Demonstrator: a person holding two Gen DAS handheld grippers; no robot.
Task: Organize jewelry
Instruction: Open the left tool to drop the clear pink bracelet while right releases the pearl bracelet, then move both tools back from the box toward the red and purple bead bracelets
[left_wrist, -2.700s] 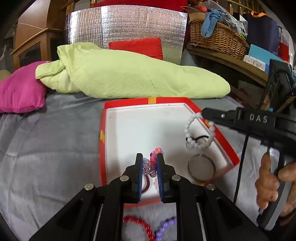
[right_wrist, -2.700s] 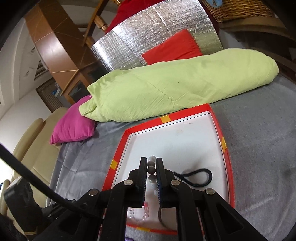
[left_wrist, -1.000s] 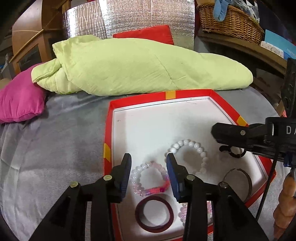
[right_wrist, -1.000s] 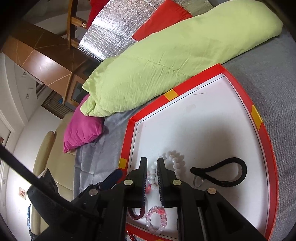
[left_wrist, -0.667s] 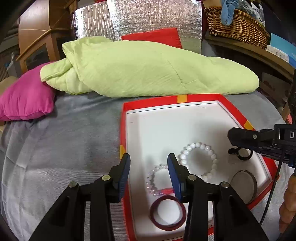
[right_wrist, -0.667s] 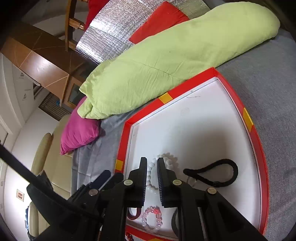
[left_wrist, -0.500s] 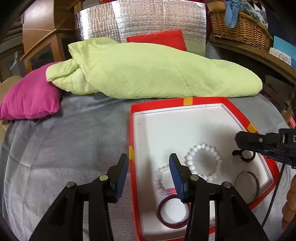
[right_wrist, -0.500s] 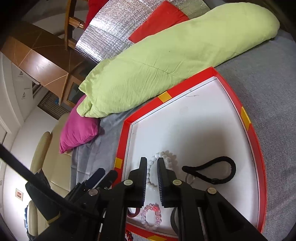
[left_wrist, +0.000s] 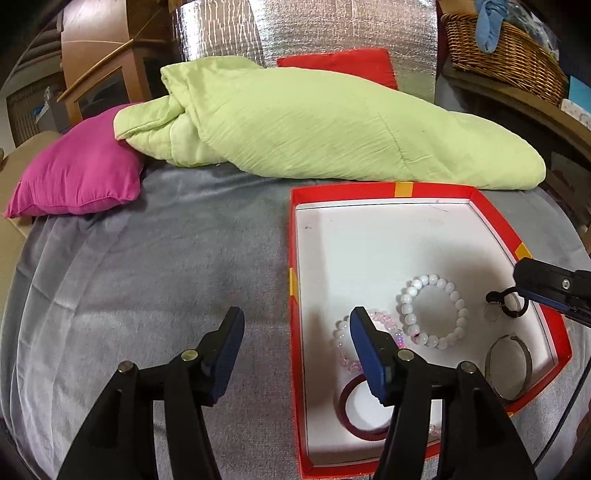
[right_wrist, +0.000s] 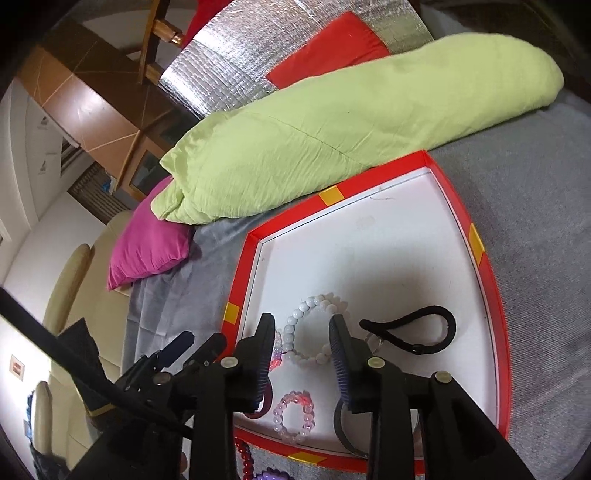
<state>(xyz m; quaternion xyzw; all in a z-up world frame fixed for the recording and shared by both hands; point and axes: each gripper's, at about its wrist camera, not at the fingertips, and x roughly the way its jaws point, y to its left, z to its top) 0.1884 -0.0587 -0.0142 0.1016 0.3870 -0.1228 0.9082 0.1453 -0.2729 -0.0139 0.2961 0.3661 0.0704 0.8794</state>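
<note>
A red box lid with a white inside (left_wrist: 293, 236) (right_wrist: 480, 273) lies on the grey bed cover. In it lie a white bead bracelet (left_wrist: 432, 310) (right_wrist: 314, 332), a pink bead bracelet (left_wrist: 345, 339), a second pink bead bracelet (right_wrist: 295, 415), a dark red bangle (left_wrist: 364, 411), a metal bangle (left_wrist: 509, 365) and a black cord loop (right_wrist: 417, 332). My left gripper (left_wrist: 295, 347) is open and empty over the box's left rim. My right gripper (right_wrist: 303, 350) is open and empty, just above the white bracelet; it also shows in the left wrist view (left_wrist: 554, 291).
A rolled green quilt (left_wrist: 332, 122) lies behind the box, with a magenta pillow (left_wrist: 77, 177) at its left. Red and purple bead bracelets (right_wrist: 258, 469) lie on the cover in front of the box. A wicker basket (left_wrist: 506, 62) stands on a shelf at the right.
My right gripper has opened and let go of the white bracelet, which now lies in the box. My left gripper has shifted left, off the pink bracelet it put down earlier.
</note>
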